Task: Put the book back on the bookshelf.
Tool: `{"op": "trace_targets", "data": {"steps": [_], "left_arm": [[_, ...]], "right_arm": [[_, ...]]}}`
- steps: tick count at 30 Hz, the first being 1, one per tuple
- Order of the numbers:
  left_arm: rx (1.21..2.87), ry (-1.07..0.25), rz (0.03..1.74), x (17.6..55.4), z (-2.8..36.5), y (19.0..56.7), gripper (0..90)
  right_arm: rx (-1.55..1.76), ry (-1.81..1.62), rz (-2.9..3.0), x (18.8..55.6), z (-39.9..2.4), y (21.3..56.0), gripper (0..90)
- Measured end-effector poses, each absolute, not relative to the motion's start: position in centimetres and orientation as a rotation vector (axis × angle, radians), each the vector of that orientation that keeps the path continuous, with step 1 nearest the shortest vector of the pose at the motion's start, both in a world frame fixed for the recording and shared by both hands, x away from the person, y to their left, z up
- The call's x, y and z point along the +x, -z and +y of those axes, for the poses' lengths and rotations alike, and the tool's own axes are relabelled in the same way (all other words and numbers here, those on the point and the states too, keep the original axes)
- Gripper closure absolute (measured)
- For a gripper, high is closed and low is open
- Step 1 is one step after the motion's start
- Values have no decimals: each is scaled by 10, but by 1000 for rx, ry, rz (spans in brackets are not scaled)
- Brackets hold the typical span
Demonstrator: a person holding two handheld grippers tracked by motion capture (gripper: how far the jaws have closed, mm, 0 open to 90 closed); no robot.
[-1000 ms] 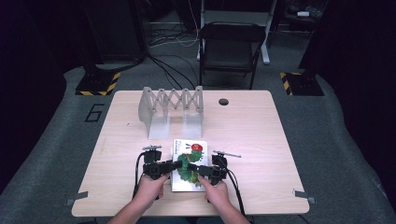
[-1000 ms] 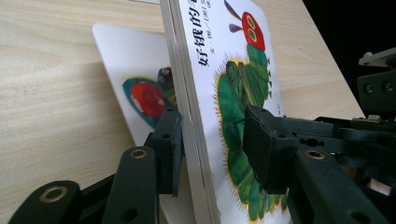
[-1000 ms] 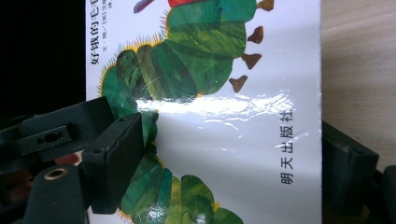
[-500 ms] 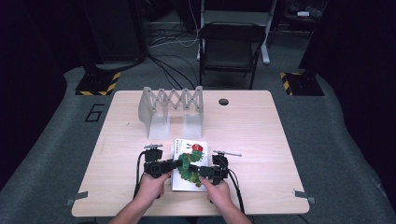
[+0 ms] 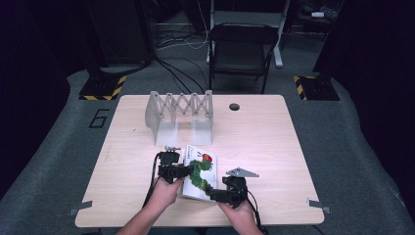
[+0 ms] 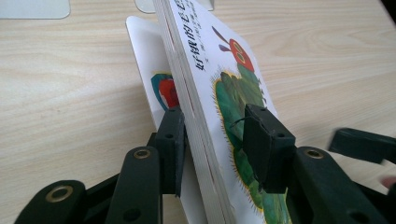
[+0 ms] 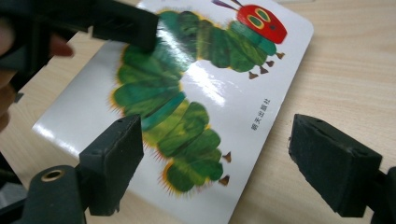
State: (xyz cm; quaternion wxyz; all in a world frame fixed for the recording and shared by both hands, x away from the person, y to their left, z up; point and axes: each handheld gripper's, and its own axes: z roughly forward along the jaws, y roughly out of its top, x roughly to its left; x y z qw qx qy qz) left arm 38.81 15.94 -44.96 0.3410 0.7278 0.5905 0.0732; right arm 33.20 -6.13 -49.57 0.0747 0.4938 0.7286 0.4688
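Left gripper clamped across the near edge of the picture book, one pad on the caterpillar cover, the other on the underside of the page block, with the back cover hanging a little apart beneath. Book raised at that edge and tilted, far side seemingly still down on the table. Right gripper released, jaws spread wide, hovering just above the cover's lower corner, gripping nothing; one pad over the white margin beside the green body, the other out over bare wood. From the high view, both hands low at the near edge of the table, left gripper at the book's left side, right gripper at its near right corner, book lying between them. Farther back, a grey expanding book rack standing open and holding nothing, well apart from the book. Judged from this: grasp secured on one side, lift only begun; probably left to do are a second grip or a steadying touch from the right, standing the book upright, carrying it back, and slotting it into the rack.
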Motion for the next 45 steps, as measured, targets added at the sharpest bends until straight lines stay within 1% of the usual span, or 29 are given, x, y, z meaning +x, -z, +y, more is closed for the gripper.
{"op": "trace_targets", "data": {"steps": [1,2,3,5,6,7,10,11,15,18,26,27,29,30,32,33,35,36,38,39,40,42,43,45], "left_arm": [[1899,-198,1546,388,157,448,593],[1914,-218,1545,389,155,447,593],[1930,-228,1553,389,151,444,591],[1938,-238,1557,389,149,443,591],[1945,-242,1561,389,148,442,590],[1945,-250,1567,390,147,442,590],[1949,-269,1576,390,143,441,588],[1957,-274,1579,391,143,441,587],[1968,-254,1590,393,144,442,585],[1960,-242,1614,395,145,444,583],[1950,-207,1656,399,144,448,584],[1946,-202,1649,399,144,448,584],[1950,-202,1644,399,144,447,587],[1945,-192,1641,399,144,446,587],[1929,-177,1636,399,143,442,586],[1911,-156,1631,400,142,441,553],[1898,-121,1616,400,140,435,546],[1891,-109,1615,400,139,434,523],[1877,-80,1598,400,138,429,505],[1874,-83,1566,399,135,425,504],[1874,-83,1566,399,135,425,498],[1852,-52,1548,397,131,419,481],[1848,-42,1531,396,130,416,481],[1822,-24,1514,395,129,409,474]], "right_arm": [[1416,-1410,2185,322,-60,496,217],[1416,-1410,2185,322,-60,496,217],[1350,-1396,2192,311,-55,497,236],[1325,-1389,2193,307,-52,498,239],[1232,-1355,2207,297,-43,501,242],[1232,-1355,2207,297,-43,501,242],[1097,-1278,2230,287,-27,507,236],[1065,-1222,2205,287,-19,511,251],[1038,-1155,2169,291,-10,516,282],[1015,-1125,2161,294,-5,519,286],[951,-1044,2098,288,5,526,310],[943,-1039,2103,288,4,526,324],[906,-1029,2086,282,4,526,402],[906,-1029,2086,282,4,526,402],[914,-1038,2078,280,3,525,433],[890,-1032,2067,278,2,524,470],[904,-1041,2057,277,1,523,482],[894,-1037,2052,275,1,522,511],[885,-1032,2036,272,0,521,545],[889,-1029,2013,270,0,519,586],[889,-1029,2013,270,0,519,586],[890,-1024,1982,267,-1,517,642],[890,-1024,1982,267,-1,517,642],[905,-1031,1959,266,-4,515,678]]}}
